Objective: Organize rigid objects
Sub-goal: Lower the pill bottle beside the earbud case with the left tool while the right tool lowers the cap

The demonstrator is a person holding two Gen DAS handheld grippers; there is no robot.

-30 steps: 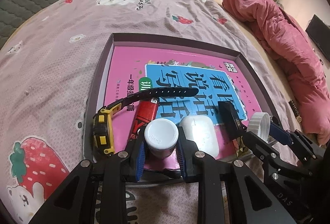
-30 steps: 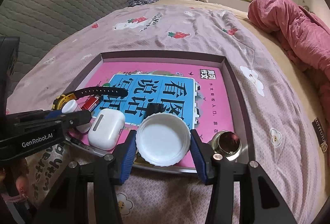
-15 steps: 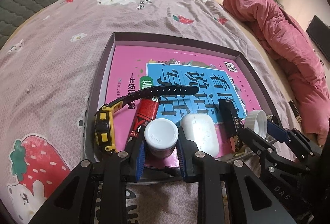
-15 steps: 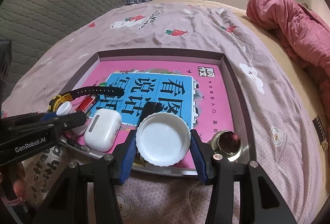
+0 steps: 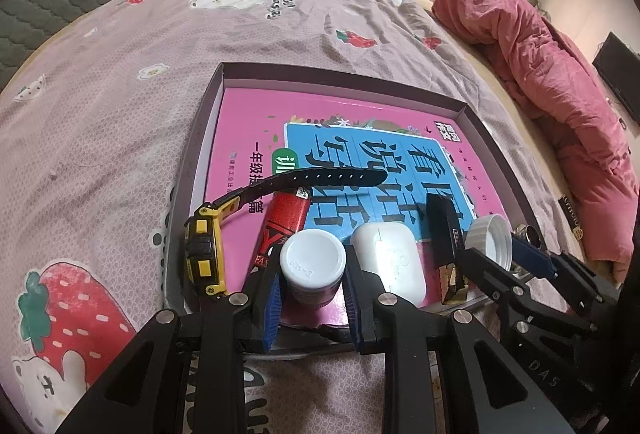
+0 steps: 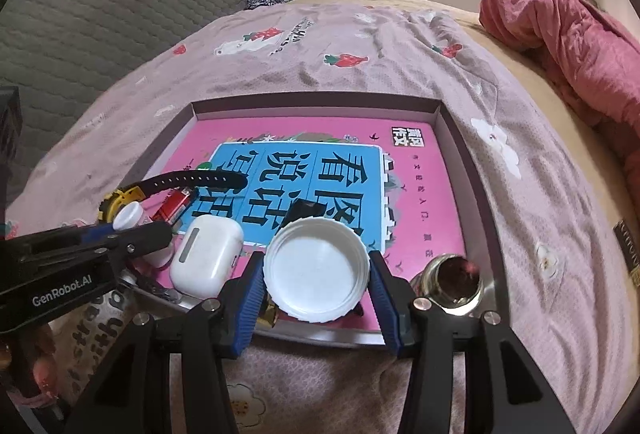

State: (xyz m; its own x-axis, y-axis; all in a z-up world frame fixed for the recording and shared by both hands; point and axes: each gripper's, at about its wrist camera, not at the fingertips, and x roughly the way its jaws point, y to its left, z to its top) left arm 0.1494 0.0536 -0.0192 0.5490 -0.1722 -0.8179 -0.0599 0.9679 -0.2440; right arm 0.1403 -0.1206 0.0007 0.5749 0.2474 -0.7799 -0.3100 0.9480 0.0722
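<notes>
Small white bottle (image 5: 313,265) sits upright between the blue pads of the left gripper (image 5: 313,294), whose fingers (image 5: 269,308) are closed on its sides, at the near edge of the tray (image 5: 344,76). The right gripper (image 6: 316,284) has its fingers (image 6: 247,308) set wider, clamped on a white lid (image 6: 316,274) held open side up.

Right wrist view only: a round metal-rimmed jar (image 6: 456,274) in the tray's near right corner, and a person's hand (image 6: 28,370) at lower left. In the left wrist view the jar is barely seen behind the right gripper.

Left wrist view only: the full yellow-and-black watch (image 5: 204,254) on edge against the tray's left wall.

Tray contents: pink and blue book (image 5: 360,146) lying flat as the base; on it the watch, a red lighter (image 5: 284,224), a white earbud case (image 5: 390,258), and a small black item (image 5: 442,230). The tray lies on the bed (image 5: 120,94).
</notes>
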